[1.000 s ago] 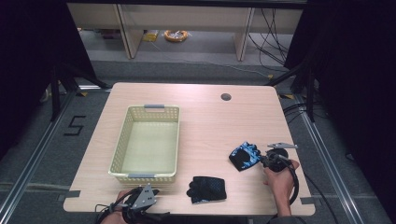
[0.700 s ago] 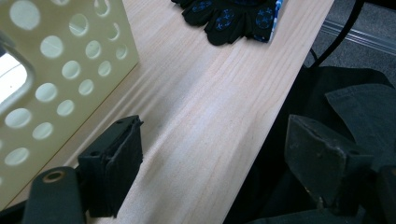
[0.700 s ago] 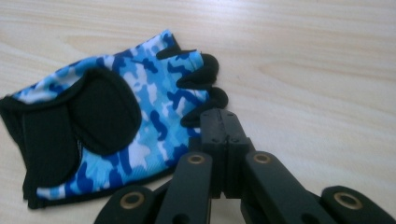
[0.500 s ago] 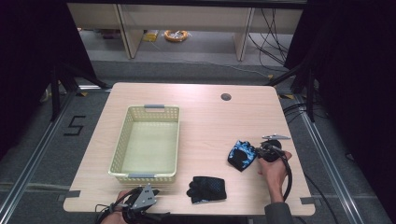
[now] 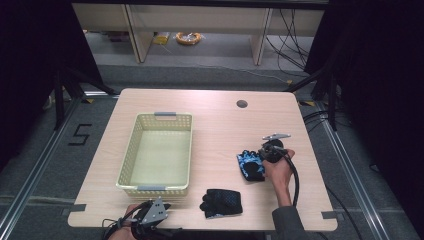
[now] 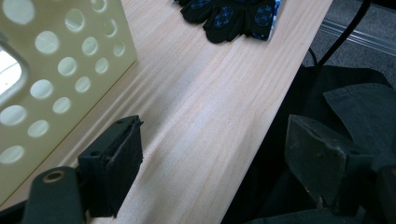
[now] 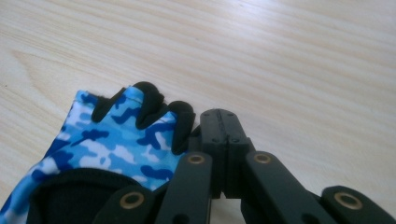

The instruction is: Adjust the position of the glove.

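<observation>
Fingers of the right gripper (image 7: 223,154) are pressed together, pinching an edge of the blue camouflage fabric glove (image 5: 250,164) on the pale wooden table (image 5: 210,115), well apart from the cream perforated plastic basket (image 5: 135,150). Soft, light and floppy, it probably handles best by its cuff. Left gripper (image 6: 212,163) fingers are spread, holding nothing.
</observation>
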{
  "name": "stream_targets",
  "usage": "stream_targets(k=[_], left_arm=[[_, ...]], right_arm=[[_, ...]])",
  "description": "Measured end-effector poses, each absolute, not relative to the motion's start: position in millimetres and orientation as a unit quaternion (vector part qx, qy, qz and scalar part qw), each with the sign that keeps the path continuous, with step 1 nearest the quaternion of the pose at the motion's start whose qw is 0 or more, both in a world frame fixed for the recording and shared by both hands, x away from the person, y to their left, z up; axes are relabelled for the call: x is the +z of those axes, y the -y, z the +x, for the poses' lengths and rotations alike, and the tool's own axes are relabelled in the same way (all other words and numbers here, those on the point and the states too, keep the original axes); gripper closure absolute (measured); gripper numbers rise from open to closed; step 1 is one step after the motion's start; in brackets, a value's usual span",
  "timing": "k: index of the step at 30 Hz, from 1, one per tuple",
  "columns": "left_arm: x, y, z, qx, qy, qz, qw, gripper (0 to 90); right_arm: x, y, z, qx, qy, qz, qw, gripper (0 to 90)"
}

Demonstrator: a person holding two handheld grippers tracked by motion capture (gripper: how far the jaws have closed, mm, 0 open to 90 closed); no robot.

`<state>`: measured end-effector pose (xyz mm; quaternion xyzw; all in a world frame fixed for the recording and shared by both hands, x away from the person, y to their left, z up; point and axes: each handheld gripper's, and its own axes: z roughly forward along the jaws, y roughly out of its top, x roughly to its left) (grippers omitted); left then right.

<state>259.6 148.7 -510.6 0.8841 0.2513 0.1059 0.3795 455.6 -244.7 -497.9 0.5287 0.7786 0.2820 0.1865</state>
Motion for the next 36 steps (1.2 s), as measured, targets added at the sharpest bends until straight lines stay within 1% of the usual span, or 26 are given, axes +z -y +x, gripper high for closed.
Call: stream_targets(k=[3, 6, 7, 11, 13, 16, 17, 23, 26, 28, 29, 30, 36], left_arm=[[-511.1, -148.4, 259.9, 0.099, -0.250, 0.884, 0.382, 18.8], [-510.2, -149.1, 260.1, 0.106, -0.248, 0.885, 0.379, 18.8], [-509.8, -149.2, 260.3, 0.107, -0.243, 0.886, 0.381, 18.8], [-510.0, -148.9, 259.3, 0.107, -0.249, 0.884, 0.381, 18.8], [-509.3, -149.5, 259.5, 0.110, -0.248, 0.885, 0.378, 18.9], [-508.9, -149.8, 259.4, 0.110, -0.248, 0.885, 0.379, 18.8], [-508.9, -149.9, 259.4, 0.110, -0.248, 0.885, 0.379, 18.8], [-508.9, -149.4, 258.7, 0.106, -0.251, 0.882, 0.384, 18.9], [-509.0, -149.7, 259.2, 0.109, -0.251, 0.883, 0.382, 18.9], [-509.4, -149.6, 259.6, 0.103, -0.250, 0.883, 0.383, 18.9], [-508.8, -149.9, 259.4, 0.109, -0.249, 0.883, 0.383, 18.9], [-509.2, -149.8, 259.7, 0.102, -0.250, 0.883, 0.385, 18.9], [-508.5, -150.1, 259.3, 0.109, -0.249, 0.882, 0.384, 18.9]], right_arm=[[-498.0, 233.2, 459.7, 0.286, -0.790, 0.511, 0.182, 90.0], [-499.5, 227.8, 460.7, 0.295, -0.799, 0.493, 0.179, 90.0], [-497.9, 220.8, 459.4, 0.297, -0.805, 0.486, 0.165, 90.0], [-498.3, 211.0, 458.9, 0.307, -0.815, 0.467, 0.155, 90.0], [-496.5, 200.4, 453.9, 0.303, -0.822, 0.461, 0.138, 90.0], [-494.4, 196.5, 451.7, 0.300, -0.828, 0.455, 0.130, 90.0], [-496.0, 192.6, 450.0, 0.314, -0.827, 0.451, 0.117, 90.0], [-499.0, 186.9, 446.6, 0.311, -0.843, 0.424, 0.111, 90.0], [-498.6, 184.2, 444.1, 0.315, -0.850, 0.411, 0.096, 90.0], [-499.7, 181.1, 442.2, 0.319, -0.850, 0.408, 0.095, 90.0], [-499.6, 179.4, 440.7, 0.319, -0.851, 0.407, 0.092, 90.0], [-497.2, 178.2, 438.1, 0.310, -0.856, 0.405, 0.083, 90.0], [-495.4, 170.6, 427.7, 0.297, -0.872, 0.381, 0.075, 90.0]])
